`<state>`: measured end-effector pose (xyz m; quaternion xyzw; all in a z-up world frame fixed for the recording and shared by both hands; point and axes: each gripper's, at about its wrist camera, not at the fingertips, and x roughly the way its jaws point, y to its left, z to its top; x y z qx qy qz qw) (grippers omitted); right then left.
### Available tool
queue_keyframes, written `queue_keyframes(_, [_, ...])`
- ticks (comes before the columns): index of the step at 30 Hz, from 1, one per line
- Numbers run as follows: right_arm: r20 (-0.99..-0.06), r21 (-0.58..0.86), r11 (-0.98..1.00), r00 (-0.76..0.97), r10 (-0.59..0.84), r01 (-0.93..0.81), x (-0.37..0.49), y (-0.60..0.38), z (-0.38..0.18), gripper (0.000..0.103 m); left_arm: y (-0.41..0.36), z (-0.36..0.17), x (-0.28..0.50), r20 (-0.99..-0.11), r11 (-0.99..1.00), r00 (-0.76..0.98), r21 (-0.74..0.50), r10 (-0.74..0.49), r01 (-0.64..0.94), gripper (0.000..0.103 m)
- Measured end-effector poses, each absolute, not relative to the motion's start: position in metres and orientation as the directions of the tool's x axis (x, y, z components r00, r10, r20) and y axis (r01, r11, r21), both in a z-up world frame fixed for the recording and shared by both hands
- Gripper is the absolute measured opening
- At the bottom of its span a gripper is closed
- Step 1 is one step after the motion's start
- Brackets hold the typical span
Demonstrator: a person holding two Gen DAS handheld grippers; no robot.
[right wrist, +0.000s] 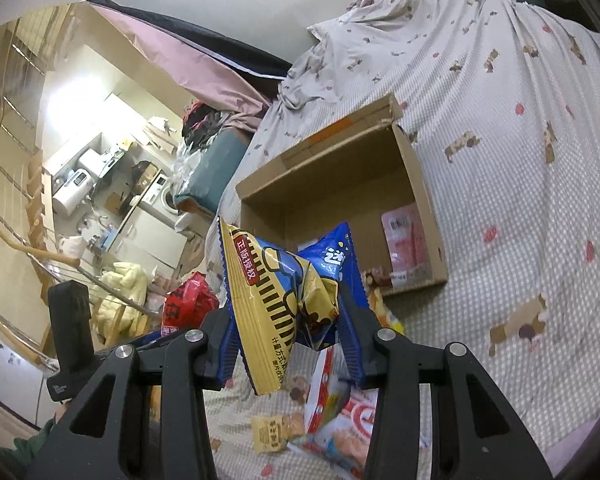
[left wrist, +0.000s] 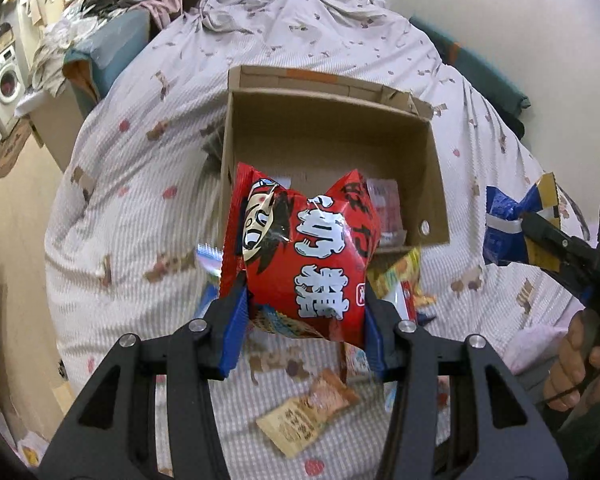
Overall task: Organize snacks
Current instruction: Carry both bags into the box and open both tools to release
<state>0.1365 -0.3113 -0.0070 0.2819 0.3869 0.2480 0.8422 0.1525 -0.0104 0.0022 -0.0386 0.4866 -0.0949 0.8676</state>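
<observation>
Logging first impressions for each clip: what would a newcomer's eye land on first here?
First, the red snack bag pinched in the left gripper, filling the middle of the left wrist view. Next, the blue and yellow snack bag crumpled in the right gripper. Behind both, an open cardboard box sits on the patterned bedsheet, with loose packets lying in front.

The box [left wrist: 328, 136] stands open on top, most of its floor bare; only a pink packet [right wrist: 406, 236] lies by its right wall. Loose snacks [left wrist: 304, 416] crowd the bed [left wrist: 140, 184] before the box. The bed is free left and right of it.
</observation>
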Motion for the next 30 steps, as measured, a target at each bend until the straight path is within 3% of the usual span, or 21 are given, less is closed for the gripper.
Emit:
queue_keyframes(13, [-0.482, 0.641, 0.736, 0.632, 0.607, -0.219, 0.185, -0.304, 0.005, 0.045, -0.023, 0.001, 0.212, -0.817, 0.983, 0.55, -0.109, -0.173, 0.148, 0.045])
queue_keyframes(30, [-0.639, 0.528, 0.835, 0.575, 0.511, -0.155, 0.241, -0.279, -0.036, 0.045, -0.024, -0.044, 0.252, -0.81, 0.981, 0.553, -0.157, -0.194, 0.113, 0.045])
